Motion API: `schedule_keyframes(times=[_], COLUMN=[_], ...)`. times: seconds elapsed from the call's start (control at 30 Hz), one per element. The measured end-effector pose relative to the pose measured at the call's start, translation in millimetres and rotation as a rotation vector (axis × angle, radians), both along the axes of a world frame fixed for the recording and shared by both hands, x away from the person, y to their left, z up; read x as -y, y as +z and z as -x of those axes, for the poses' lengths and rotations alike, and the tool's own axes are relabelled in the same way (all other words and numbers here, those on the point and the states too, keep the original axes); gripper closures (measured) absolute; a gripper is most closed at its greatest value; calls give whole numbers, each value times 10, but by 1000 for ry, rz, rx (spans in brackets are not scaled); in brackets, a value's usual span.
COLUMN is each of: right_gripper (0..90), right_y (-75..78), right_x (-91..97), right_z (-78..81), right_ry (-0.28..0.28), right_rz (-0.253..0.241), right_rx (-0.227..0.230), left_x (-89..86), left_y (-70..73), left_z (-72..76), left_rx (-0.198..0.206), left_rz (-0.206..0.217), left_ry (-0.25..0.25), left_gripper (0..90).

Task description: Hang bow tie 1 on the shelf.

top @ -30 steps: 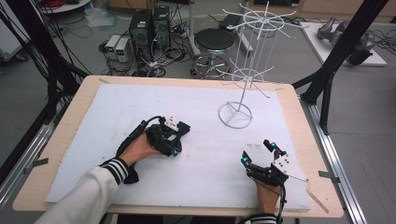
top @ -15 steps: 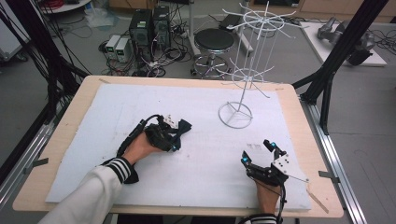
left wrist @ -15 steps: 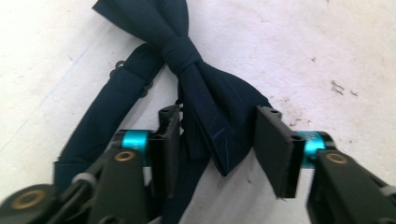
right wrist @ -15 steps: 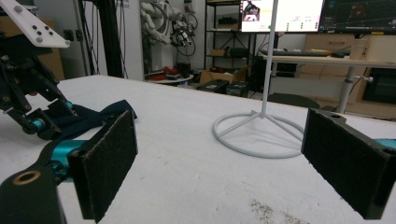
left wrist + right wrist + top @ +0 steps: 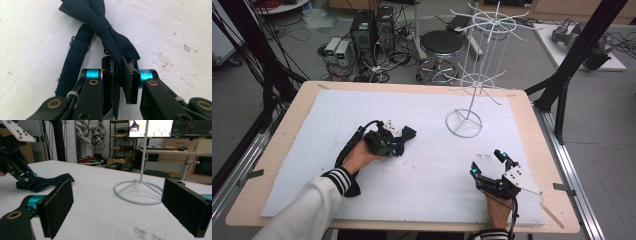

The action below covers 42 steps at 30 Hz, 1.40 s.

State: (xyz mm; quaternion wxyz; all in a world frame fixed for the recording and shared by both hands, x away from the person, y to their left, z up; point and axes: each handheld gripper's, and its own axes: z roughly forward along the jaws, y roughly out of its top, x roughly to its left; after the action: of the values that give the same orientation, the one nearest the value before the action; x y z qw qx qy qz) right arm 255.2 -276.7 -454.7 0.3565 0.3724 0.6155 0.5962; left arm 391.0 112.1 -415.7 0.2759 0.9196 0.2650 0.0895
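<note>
On the white mat toward the left of the bench [image 5: 522, 107], the left tongs [image 5: 120, 75] have just been closing and now pinch one wing of the dark blue bow tie [image 5: 100, 23], fabric caught between the pads. The bow tie lies flat on the mat, its strap looped beside the knot. The grip looks thin — only an edge of cloth sits in the jaws, so a quick lift could let it slide out. The trailing strap could also drag or snag as it rises. The right tongs [image 5: 490, 165] rest near the front right with jaws wide apart, holding nothing. If the white wire rack [image 5: 472, 75] is the destination, a swinging strap might catch a prong — or nudge the light stand over.
</note>
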Motion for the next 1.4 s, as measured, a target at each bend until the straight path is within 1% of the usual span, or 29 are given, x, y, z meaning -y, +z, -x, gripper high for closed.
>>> schedule_keyframes(times=[0.2,0.27,0.37,0.5,0.57,0.63,0.7,0.73,0.77,0.83,0.87,0.9,0.93,0.97,1.0,1.03,1.07,1.13,1.17,1.2,1.23,1.27,1.3,1.33,1.37,1.4], right_gripper=[100,100,100,100,100,100,100,100,100,100,100,100,100,100,100,100,100,100,100,100,100,100,100,100,100,100], right_y=[0,0,0,1,1,1,5,7,7,14,14,34,34,66,66,84,123,140,178,200,200,248,248,298,327,327], right_x=[0,1,-1,-1,1,1,-3,-6,-6,-13,-13,-15,-15,-10,-10,-6,-2,-4,-5,-9,-9,-18,-18,-23,-25,-25], right_z=[-1,-1,-2,-4,-5,-5,-10,-11,-11,-20,-20,-23,-23,-17,-17,-17,-34,-44,-61,-65,-65,-80,-80,-105,-122,-122], right_ry=[1,0,0,5,3,0,1,2,2,-1,-1,-8,-8,0,0,7,31,42,71,79,79,114,114,148,169,169], right_rz=[2,3,4,6,6,2,3,7,7,26,26,61,61,48,48,39,34,32,30,28,28,31,31,35,28,28], right_rx=[1,2,2,3,4,-4,-10,-10,-10,-11,-11,-5,-5,-3,-3,-2,-10,-14,-24,-28,-28,-25,-25,-23,-28,-28], left_x=[-9,-16,-29,-57,-76,-103,-132,-149,-157,-183,-207,-221,-239,-253,-264,-276,-290,-310,-324,-334,-348,-359,-363,-372,-379,-382], left_y=[13,24,41,86,113,133,147,160,168,187,201,209,219,226,233,244,257,278,292,302,316,329,339,355,368,381], left_z=[12,13,21,43,59,72,88,91,102,104,103,107,106,109,114,118,121,131,136,141,144,151,164,174,182,195], left_rx=[7,0,7,21,22,32,28,35,42,48,50,50,54,56,56,58,62,68,67,71,74,79,81,81,85,93], left_rz=[24,27,36,68,92,107,129,128,138,144,151,162,170,191,211,225,234,257,264,280,285,293,306,308,313,316], left_ry=[-17,-30,-40,-50,-53,-61,-65,-76,-72,-66,-69,-67,-70,-66,-65,-70,-78,-90,-95,-98,-107,-111,-107,-106,-112,-115], left_gripper=[805,809,812,816,818,819,820,820,820,820,820,820,820,822,822,823,823,824,824,823,823,824,824,824,824,824])
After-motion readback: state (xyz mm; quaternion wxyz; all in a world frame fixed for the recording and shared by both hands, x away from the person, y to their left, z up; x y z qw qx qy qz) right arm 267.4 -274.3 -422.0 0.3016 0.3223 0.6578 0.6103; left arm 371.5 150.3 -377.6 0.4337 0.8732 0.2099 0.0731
